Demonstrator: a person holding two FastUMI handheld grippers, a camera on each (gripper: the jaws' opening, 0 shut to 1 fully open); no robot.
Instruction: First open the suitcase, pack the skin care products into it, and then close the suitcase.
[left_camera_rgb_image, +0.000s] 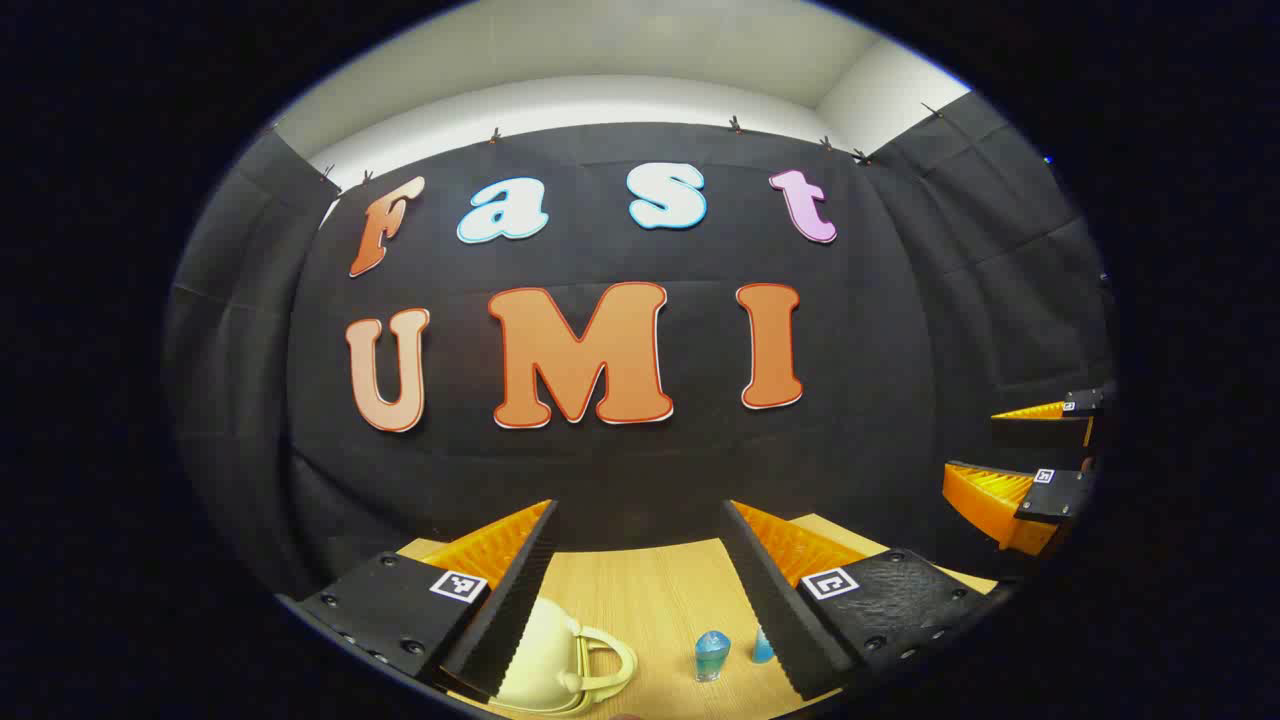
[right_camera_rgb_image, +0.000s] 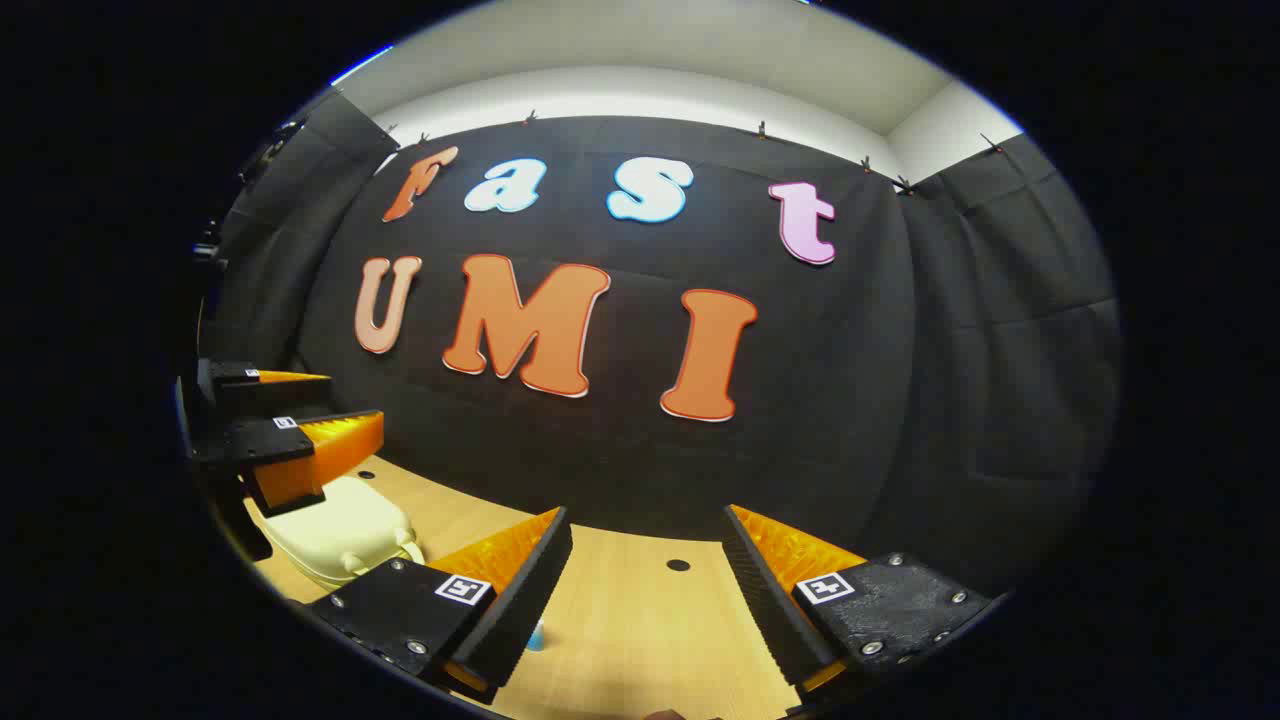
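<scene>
On the wooden bench (left_camera_rgb_image: 650, 600), low in my left gripper view, lies the suitcase (left_camera_rgb_image: 545, 655): a small pale cream case with rounded corners and a loop handle of the same colour, its lid down. It sits just behind my left finger tip there. To its right stand the skin care products, two little blue bottles; one (left_camera_rgb_image: 712, 655) is free on the wood, the other (left_camera_rgb_image: 763, 645) is half hidden by my other finger. They are near the suitcase but apart from it, and I cannot see anything inside it.

My left gripper (left_camera_rgb_image: 640, 540) has its fingers wide apart and holds nothing. My right gripper (right_camera_rgb_image: 645, 545) is also spread wide and empty, above bare wood with a small dark hole (right_camera_rgb_image: 678, 565).

From the right gripper view the suitcase (right_camera_rgb_image: 345, 530) is under the left gripper (right_camera_rgb_image: 290, 430), and one small blue piece (right_camera_rgb_image: 537, 635) shows beside my finger.
</scene>
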